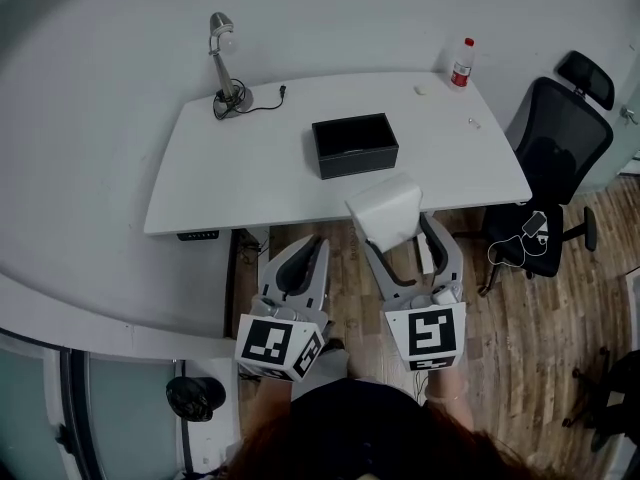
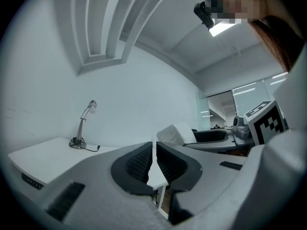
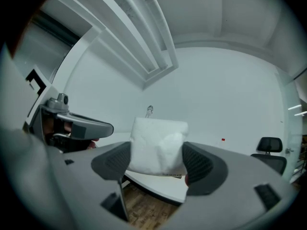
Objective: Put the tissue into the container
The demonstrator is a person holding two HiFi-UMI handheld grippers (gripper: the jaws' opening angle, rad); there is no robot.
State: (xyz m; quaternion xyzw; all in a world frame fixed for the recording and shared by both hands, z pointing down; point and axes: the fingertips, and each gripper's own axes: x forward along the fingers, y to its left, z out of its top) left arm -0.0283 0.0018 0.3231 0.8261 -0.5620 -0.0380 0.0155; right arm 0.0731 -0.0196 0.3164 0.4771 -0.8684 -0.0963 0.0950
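The right tongs (image 1: 396, 226) clamp the white tissue (image 3: 158, 145) by its sides at the near edge of the table (image 1: 230, 178). The left tongs (image 2: 154, 150) are almost closed and empty. Only the head view shows the black container (image 1: 354, 145) farther along the table. The tissue stands upright, its broad face toward its camera. It looks nearly square, with no clear long axis.
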